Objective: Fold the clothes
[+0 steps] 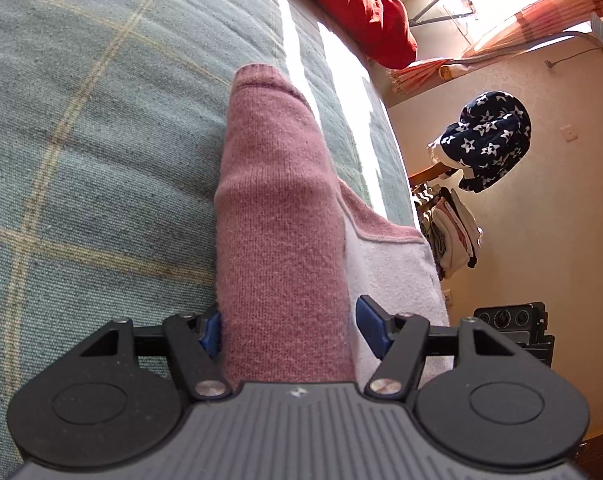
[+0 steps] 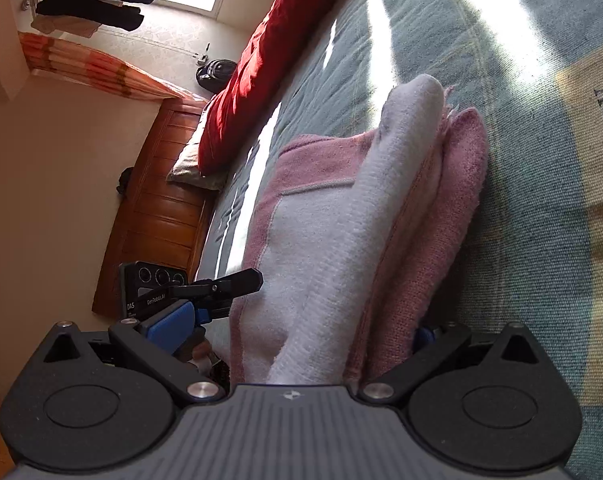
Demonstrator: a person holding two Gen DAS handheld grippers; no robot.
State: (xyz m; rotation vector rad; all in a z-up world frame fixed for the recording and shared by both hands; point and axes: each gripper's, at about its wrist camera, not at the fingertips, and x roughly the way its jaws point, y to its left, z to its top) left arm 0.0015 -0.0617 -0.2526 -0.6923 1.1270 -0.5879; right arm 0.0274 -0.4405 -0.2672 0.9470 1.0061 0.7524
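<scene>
A pink and white knit garment (image 1: 281,240) lies folded on the green checked bedspread (image 1: 81,140). One raised pink fold runs between the blue pads of my left gripper (image 1: 291,332). The left pad (image 1: 211,332) touches the knit, while the right pad stands a little off it over the white part, so the jaws are open. In the right wrist view the same garment (image 2: 341,220) rises as a white and pink ridge inside my right gripper (image 2: 297,332). Its left pad (image 2: 169,328) is well clear of the cloth and its right pad is mostly hidden behind the pink edge. The left gripper's black finger (image 2: 237,280) shows at the garment's left side.
A red quilt (image 2: 261,60) lies along the far side of the bed by a wooden headboard (image 2: 161,208). A navy garment with white stars (image 1: 485,140) hangs over stacked clothes (image 1: 457,236) beyond the bed edge. A dark backpack (image 2: 215,74) sits on the floor.
</scene>
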